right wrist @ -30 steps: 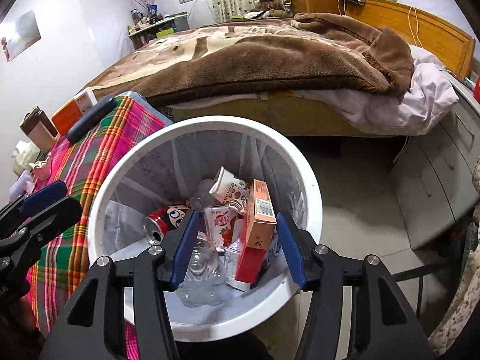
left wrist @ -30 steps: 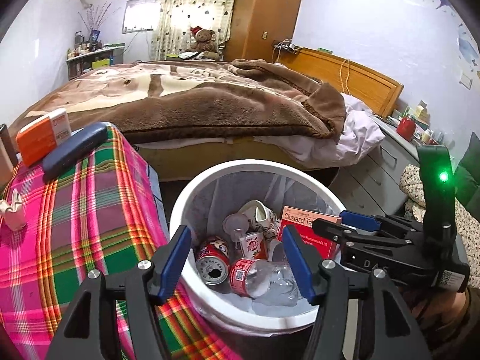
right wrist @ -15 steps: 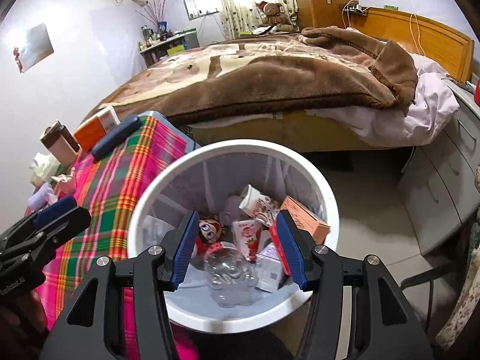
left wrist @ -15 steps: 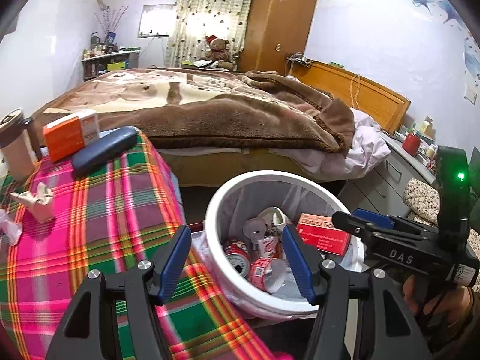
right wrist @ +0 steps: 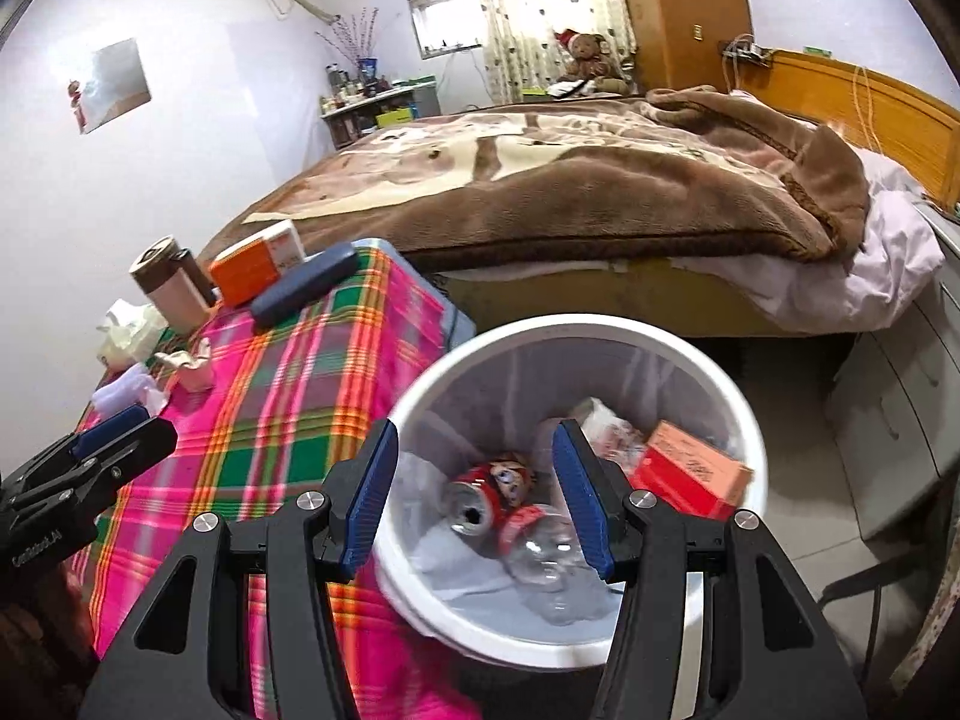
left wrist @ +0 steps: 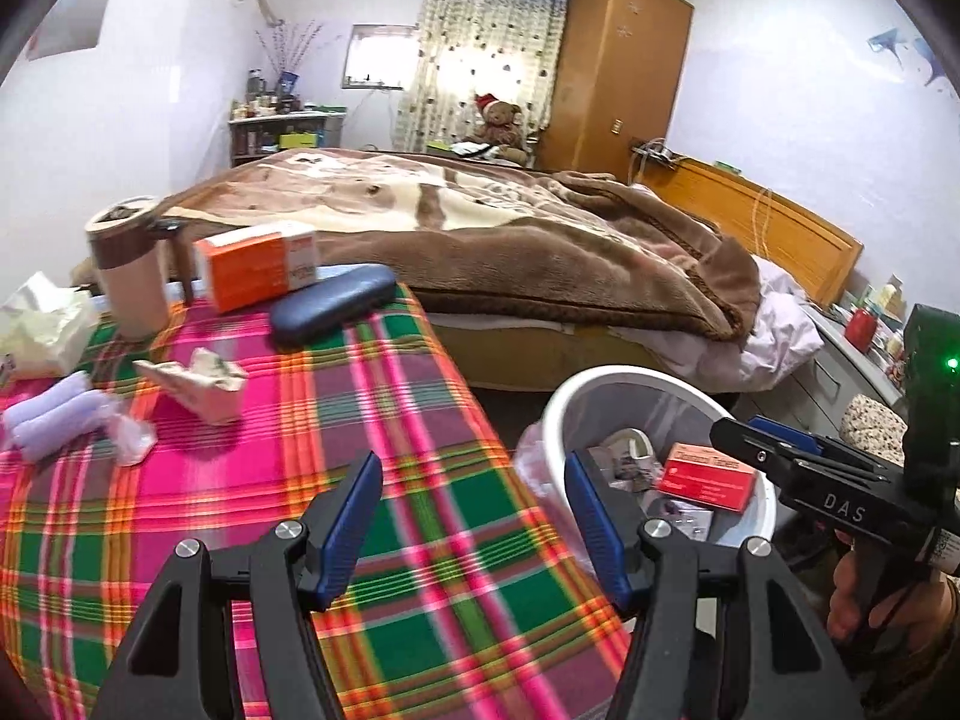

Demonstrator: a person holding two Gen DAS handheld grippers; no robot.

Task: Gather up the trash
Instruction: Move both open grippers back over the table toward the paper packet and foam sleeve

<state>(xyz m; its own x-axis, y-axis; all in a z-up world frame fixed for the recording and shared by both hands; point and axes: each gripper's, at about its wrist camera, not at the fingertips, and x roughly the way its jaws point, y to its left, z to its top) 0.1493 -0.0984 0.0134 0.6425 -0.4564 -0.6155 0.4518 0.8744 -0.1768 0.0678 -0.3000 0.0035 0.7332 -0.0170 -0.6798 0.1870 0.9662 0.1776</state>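
Now, from the left wrist view, the left gripper [left wrist: 474, 516] hangs over the near right part of the table [left wrist: 252, 516], which wears a pink and green plaid cloth; its blue pads stand apart with nothing between them. Toward the table's far left corner stand a tan cup [left wrist: 129, 267], an orange box [left wrist: 258, 264] and a dark blue case [left wrist: 333, 311] at the far edge. Closer to the left edge lie a crumpled wrapper [left wrist: 198, 381], a wad of tissue [left wrist: 42, 324] and a pale purple roll [left wrist: 51, 417], all loose on the cloth. Just off the table's right edge sits the white bin [left wrist: 600, 381], with a red carton [left wrist: 708, 474] among the trash inside. The right gripper [left wrist: 774, 456] reaches in over the bin's right side, held by a hand [left wrist: 864, 594]. From the right wrist view, the right gripper [right wrist: 474, 498] hovers above the bin [right wrist: 690, 354], its pads apart and empty. Below them in the bin lie a red can [right wrist: 486, 489], a clear plastic bottle [right wrist: 546, 552] and the red carton [right wrist: 690, 471]. The left gripper [right wrist: 114, 438] shows at the left over the table [right wrist: 288, 396], and the bed [right wrist: 570, 186] with its brown blanket fills the background.
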